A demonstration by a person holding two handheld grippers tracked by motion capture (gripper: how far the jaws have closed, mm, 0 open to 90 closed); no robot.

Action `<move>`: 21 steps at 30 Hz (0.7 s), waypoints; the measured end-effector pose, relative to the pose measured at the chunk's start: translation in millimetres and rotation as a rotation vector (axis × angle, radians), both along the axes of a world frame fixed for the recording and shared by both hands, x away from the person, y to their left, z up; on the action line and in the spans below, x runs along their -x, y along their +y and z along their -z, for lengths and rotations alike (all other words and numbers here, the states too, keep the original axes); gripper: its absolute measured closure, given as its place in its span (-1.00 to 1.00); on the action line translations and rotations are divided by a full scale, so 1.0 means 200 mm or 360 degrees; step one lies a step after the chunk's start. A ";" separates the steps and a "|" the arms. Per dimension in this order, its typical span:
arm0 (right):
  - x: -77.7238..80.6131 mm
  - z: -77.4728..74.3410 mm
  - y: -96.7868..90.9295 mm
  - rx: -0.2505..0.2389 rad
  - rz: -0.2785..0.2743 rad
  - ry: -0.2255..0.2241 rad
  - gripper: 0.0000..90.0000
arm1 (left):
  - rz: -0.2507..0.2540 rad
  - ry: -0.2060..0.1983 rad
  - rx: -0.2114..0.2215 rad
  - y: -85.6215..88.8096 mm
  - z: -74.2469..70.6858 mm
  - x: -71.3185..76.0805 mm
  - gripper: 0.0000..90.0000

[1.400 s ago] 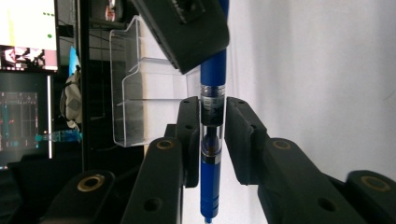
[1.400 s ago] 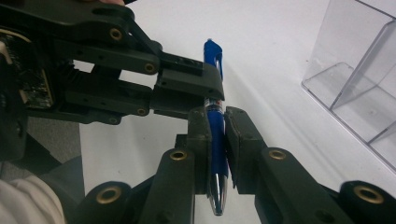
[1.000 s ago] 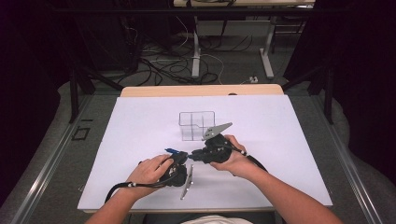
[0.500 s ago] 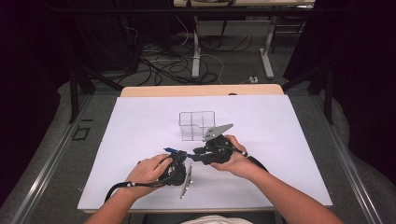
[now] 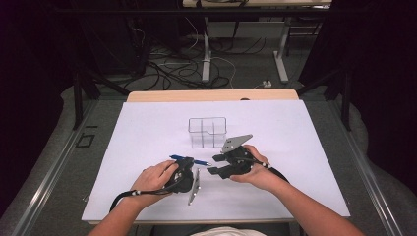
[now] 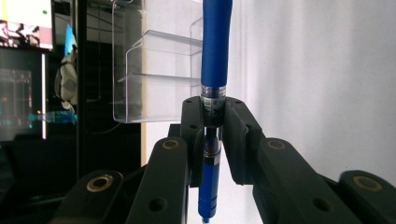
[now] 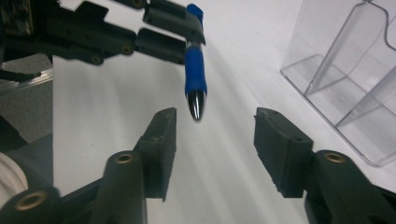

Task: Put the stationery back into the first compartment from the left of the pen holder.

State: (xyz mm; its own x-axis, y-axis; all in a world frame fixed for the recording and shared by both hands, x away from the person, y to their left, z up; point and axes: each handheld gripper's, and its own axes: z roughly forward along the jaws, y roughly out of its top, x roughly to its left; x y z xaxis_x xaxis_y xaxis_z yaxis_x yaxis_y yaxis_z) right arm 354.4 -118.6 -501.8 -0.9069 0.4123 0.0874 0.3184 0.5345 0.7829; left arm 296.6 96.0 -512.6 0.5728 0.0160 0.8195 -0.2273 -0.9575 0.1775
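A: We see the clear organizer point(image 5: 207, 132) standing just beyond both grippers, the 1 obstacle on the white table point(image 5: 295, 147).

B: We agree; bare surface lies on its 2 sides. The blue pen point(image 5: 188, 160) spans the gap between our hands.

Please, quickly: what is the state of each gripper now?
Left gripper: closed on the blue plastic pen.
Right gripper: open, jaws just been opening, nothing between them; the pen tip sits just beyond.
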 end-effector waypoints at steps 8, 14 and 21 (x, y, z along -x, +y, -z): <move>0.00 0.03 -0.08 -0.0010 0.0049 -0.0055 -0.23 | -0.0094 0.0084 0.0189 0.03 -0.05 -0.04 0.76; 0.00 0.03 -0.14 -0.0048 0.0172 0.0022 -0.48 | -0.0140 0.0238 0.0439 0.05 -0.11 -0.08 0.76; -0.02 0.05 -0.23 -0.0030 0.0304 0.0007 -0.67 | -0.0211 0.0401 0.0728 0.09 -0.17 -0.14 0.75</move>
State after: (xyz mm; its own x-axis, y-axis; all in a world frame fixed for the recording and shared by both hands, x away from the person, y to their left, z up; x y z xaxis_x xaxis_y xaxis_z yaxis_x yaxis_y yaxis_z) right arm 357.8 -164.6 -512.5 -0.8117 0.5754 0.1008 0.4164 0.4489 0.7906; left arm 324.7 114.3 -479.3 0.7197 0.4248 0.5491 -0.0059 -0.7872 0.6167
